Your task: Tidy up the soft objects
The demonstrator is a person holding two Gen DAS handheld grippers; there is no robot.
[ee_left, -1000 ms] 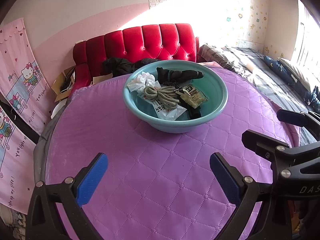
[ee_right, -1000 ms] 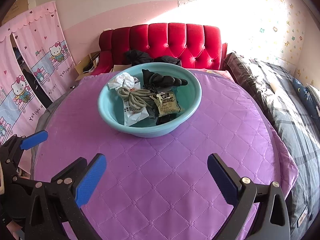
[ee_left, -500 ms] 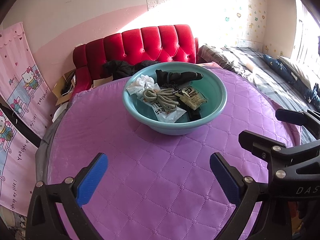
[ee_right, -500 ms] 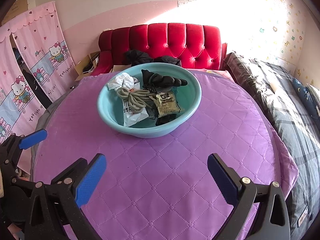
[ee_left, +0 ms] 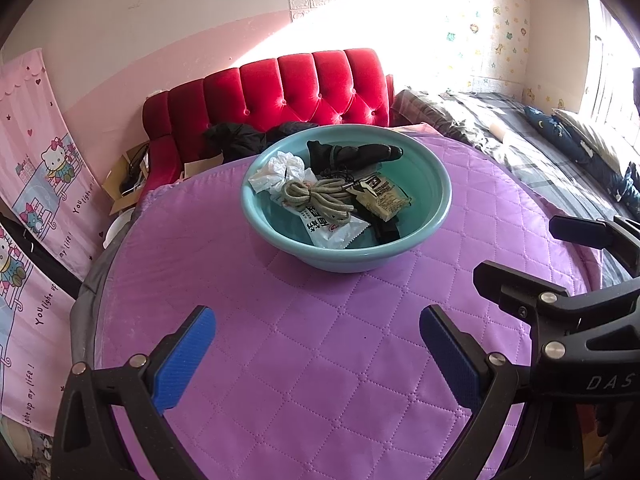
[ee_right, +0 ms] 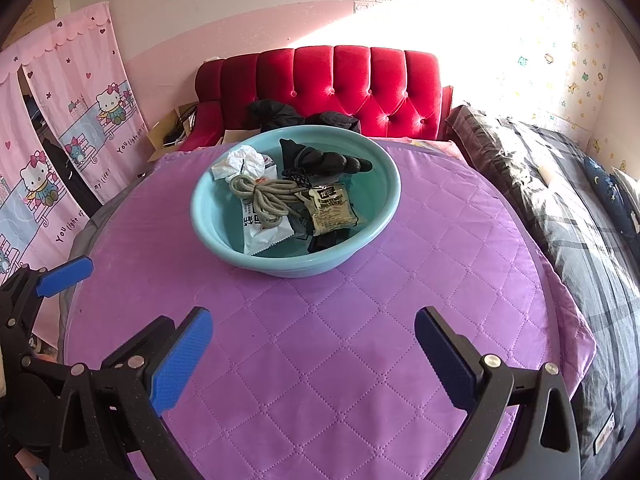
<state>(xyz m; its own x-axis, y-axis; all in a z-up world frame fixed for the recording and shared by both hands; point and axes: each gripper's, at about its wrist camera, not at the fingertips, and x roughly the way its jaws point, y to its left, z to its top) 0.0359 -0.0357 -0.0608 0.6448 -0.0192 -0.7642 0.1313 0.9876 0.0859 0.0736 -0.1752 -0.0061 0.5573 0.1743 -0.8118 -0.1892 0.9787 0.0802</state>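
Observation:
A teal basin (ee_left: 434, 216) (ee_right: 208, 224) stands on the purple quilted table. In it lie a coiled beige rope (ee_left: 320, 198) (ee_right: 266, 196), a white plastic bag (ee_left: 276, 170) (ee_right: 242, 164), a black glove (ee_left: 352, 154) (ee_right: 324, 162), a white snack packet (ee_left: 334, 232) (ee_right: 260, 232) and a tan snack packet (ee_left: 382, 196) (ee_right: 332, 208). My left gripper (ee_left: 316, 348) is open and empty, hovering above the table short of the basin. My right gripper (ee_right: 314, 350) is open and empty beside it, to its right.
A red tufted sofa (ee_left: 304, 84) with dark clothes (ee_left: 236, 140) stands behind the table. A bed with plaid bedding (ee_right: 560, 184) runs along the right. Pink cartoon curtains (ee_right: 80, 112) hang on the left. Cardboard boxes (ee_left: 128, 180) sit by the sofa.
Both grippers have stayed open. The left wrist view has drifted slightly, so the basin sits a little lower and further left in it; the right wrist view is almost unchanged.

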